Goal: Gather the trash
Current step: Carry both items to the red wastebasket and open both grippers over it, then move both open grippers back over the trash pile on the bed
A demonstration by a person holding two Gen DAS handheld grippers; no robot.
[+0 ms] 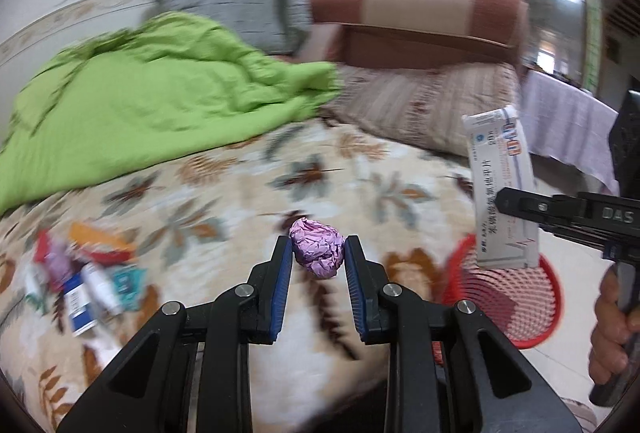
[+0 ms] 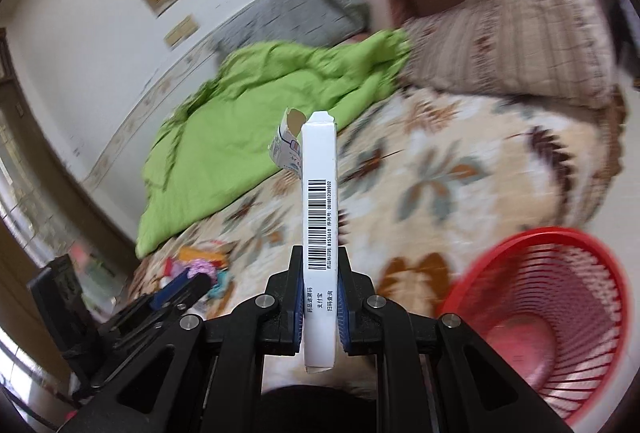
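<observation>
My left gripper [image 1: 318, 251] is shut on a crumpled ball of pink paper [image 1: 317, 252], held above the flowered bedspread [image 1: 240, 177]. My right gripper [image 2: 319, 265] is shut on a flat white medicine box [image 2: 319, 201], upright, its barcode edge facing the camera and its top flap torn open. In the left wrist view the same white box [image 1: 500, 189] hangs over the red mesh basket [image 1: 516, 297], pinched by the right gripper [image 1: 505, 202] with a hand [image 1: 612, 329] on its handle. The red basket [image 2: 548, 317] stands on the floor at the bed's edge, low right in the right wrist view.
A small heap of boxes and wrappers [image 1: 80, 273] lies on the bedspread at left, also seen as a blurred trash heap [image 2: 200, 265] beside the left gripper's body [image 2: 152, 317]. A green quilt [image 1: 152, 105], a grey pillow [image 1: 240, 9] and a patterned pillow [image 1: 432, 105] fill the bed's far side.
</observation>
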